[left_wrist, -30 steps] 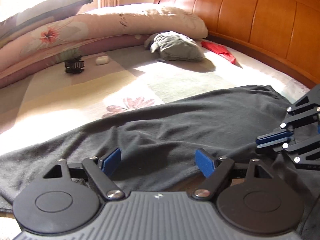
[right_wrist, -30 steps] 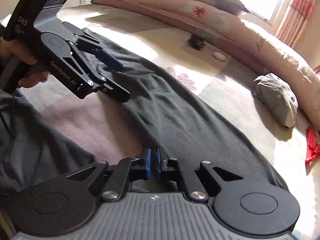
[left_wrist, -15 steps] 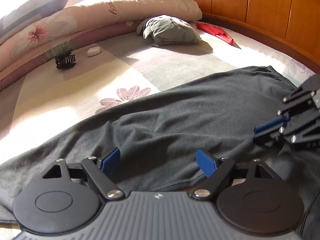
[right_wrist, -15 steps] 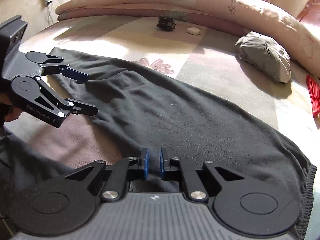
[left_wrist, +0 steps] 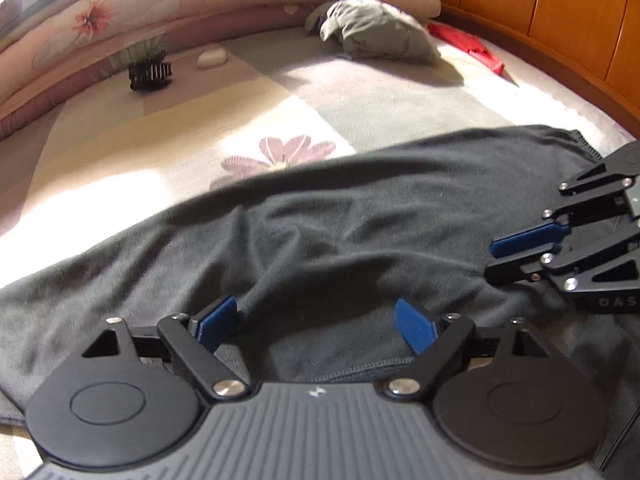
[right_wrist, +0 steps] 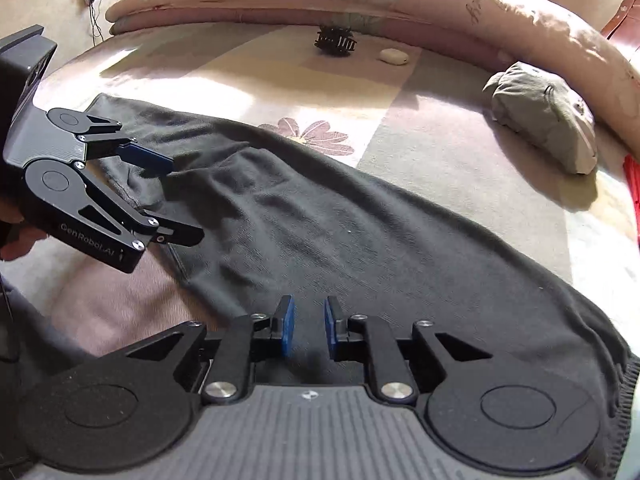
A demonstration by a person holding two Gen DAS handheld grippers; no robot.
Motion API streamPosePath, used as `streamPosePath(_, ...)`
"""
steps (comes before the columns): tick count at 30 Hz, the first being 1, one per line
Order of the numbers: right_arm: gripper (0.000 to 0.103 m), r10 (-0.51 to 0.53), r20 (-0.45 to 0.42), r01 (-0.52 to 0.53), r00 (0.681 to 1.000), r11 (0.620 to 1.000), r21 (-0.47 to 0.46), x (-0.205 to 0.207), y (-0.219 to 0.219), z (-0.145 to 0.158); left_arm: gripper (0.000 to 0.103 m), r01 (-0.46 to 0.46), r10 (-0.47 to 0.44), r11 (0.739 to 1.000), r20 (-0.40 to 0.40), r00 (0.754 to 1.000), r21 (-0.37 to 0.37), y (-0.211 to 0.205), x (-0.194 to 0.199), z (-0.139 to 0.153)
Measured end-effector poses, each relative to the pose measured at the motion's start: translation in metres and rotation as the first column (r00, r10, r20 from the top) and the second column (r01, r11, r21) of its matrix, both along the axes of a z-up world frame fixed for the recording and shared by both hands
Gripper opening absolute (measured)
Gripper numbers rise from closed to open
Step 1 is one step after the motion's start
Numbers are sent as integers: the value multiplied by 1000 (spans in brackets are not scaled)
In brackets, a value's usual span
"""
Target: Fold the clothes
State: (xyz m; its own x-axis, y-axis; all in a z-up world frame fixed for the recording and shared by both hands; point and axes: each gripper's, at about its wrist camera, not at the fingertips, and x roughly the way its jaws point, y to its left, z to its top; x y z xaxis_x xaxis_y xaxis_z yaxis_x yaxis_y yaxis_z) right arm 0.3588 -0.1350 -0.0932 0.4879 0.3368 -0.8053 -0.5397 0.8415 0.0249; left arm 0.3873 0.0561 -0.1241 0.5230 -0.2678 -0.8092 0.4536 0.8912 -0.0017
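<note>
Bed (left_wrist: 280,120) fills my view, pale sheet w/ flower print, wooden headboard (left_wrist: 560,20) behind. Long floral bolster (right_wrist: 460,12) curves along the far edge. Black garment (left_wrist: 340,232) lies spread across the near half of the bed, rumpled in the middle, ribbed hem at its right end. Grey bundle (left_wrist: 376,32) sits near the bolster, well apart from the garment; red thing (left_wrist: 472,46) just beside it, can't tell what it is.

Left tongs (left_wrist: 316,322) wide, been easing wider, pads over the garment's near edge; fabric lies between them but nothing's pinched. Right tongs (right_wrist: 306,330) narrow, just been opening, a slim gap showing, dark cloth under the gap, pads not pressing on it as far as I see.

Black hair clip (right_wrist: 336,42) and small white oval (right_wrist: 394,56) near the bolster.
</note>
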Motion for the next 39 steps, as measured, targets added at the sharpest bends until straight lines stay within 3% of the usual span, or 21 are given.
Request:
streamPosePath(5, 28, -26, 9, 26, 1000, 1000, 6, 29, 28, -18, 89, 26, -27, 999, -33, 999, -37, 22, -24, 1)
streamPosePath(9, 32, -55, -27, 56, 998, 998, 25, 46, 35, -15, 88, 39, -39, 999, 13, 999, -14, 40, -28, 18)
streamPosePath(11, 35, -64, -11, 64, 998, 998, 29, 37, 33, -4, 88, -9, 12, 999, 91, 996, -30, 56, -19, 28)
streamPosePath(13, 55, -82, 21, 81, 996, 996, 21, 20, 28, 2, 88, -113, 117, 993, 122, 986, -44, 78, 1, 29)
streamPosePath(14, 57, -94, 24, 94, 995, 996, 5, 14, 27, 1, 87, -172, 177, 984, 108, 978, -54, 92, 11, 25)
streamPosePath(17, 57, -106, 22, 107, 994, 994, -23, -1, 23, -11, 86, -313, 320, 944, 62, 945, -101, 136, 22, 15)
streamPosePath(20, 61, -122, 25, 122, 992, 992, -4, -11, 17, -17, 86, -373, 395, 905, 74, 916, -206, 179, 2, 16)
streamPosePath(25, 74, -129, 38, 129, 991, 992, 9, -17, 19, -21, 86, -496, 540, 788, 22, 841, -363, 243, -9, 16)
streamPosePath(27, 78, -128, 49, 129, 991, 992, -10, -18, 25, -22, 86, -508, 558, 751, -6, 830, -422, 260, -5, 14)
streamPosePath(30, 82, -135, 53, 136, 989, 991, -13, -18, 28, -23, 86, -493, 528, 771, -28, 849, -402, 263, 5, 5)
streamPosePath(32, 82, -138, 53, 139, 989, 990, -9, -19, 27, -24, 83, -467, 493, 834, 18, 870, -293, 257, 4, 6)
streamPosePath(33, 82, -140, 53, 140, 989, 990, -6, -19, 27, -24, 81, -476, 494, 856, 44, 869, -199, 255, 4, 8)
streamPosePath(34, 82, -141, 53, 142, 989, 990, -4, -19, 27, -24, 81, -485, 495, 865, 63, 867, -127, 257, 4, 8)
streamPosePath(35, 82, -143, 53, 143, 988, 990, -2, -19, 27, -24, 81, -487, 494, 867, 63, 867, -103, 260, 5, 10)
streamPosePath(39, 84, -137, 52, 138, 989, 990, -3, -18, 27, -25, 79, -492, 499, 865, 69, 864, -95, 261, 13, 27)
